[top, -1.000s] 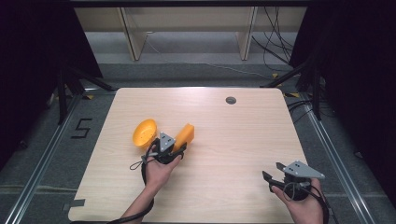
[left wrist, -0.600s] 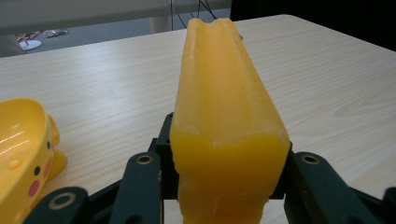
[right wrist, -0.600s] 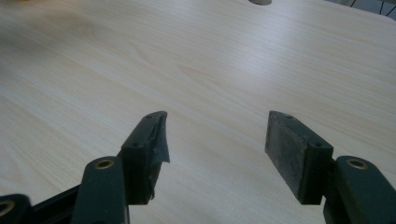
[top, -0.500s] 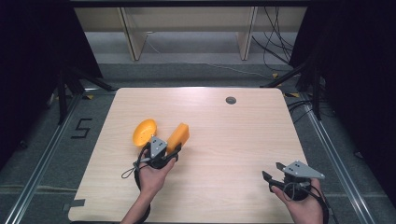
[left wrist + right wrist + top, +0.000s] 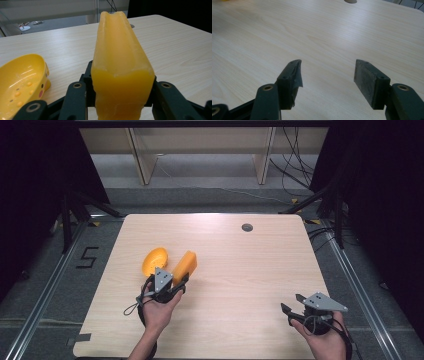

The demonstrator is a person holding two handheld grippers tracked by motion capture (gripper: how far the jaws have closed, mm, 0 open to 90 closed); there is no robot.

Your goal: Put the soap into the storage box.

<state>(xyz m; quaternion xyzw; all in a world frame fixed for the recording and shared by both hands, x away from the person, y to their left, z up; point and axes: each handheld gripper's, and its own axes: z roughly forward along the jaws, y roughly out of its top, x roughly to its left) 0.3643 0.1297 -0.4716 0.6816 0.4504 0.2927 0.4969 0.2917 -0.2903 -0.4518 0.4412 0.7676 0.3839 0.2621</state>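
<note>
Clamping the translucent orange wedge-shaped soap-like block (image 5: 121, 75) by its thick lower end, the left gripper (image 5: 172, 284) leaves the tapered end free, pointing toward 1 o'clock above the pale wooden table (image 5: 240, 270). A yellow oval plastic dish with a painted face (image 5: 21, 82) sits just beside the block at 10 o'clock (probably its holder). The right gripper (image 5: 328, 82) idles at 5 o'clock, jaws spread, pinching nothing. Legible writing: a "5" marked on the floor (image 5: 86, 257); no brand is readable.
</note>
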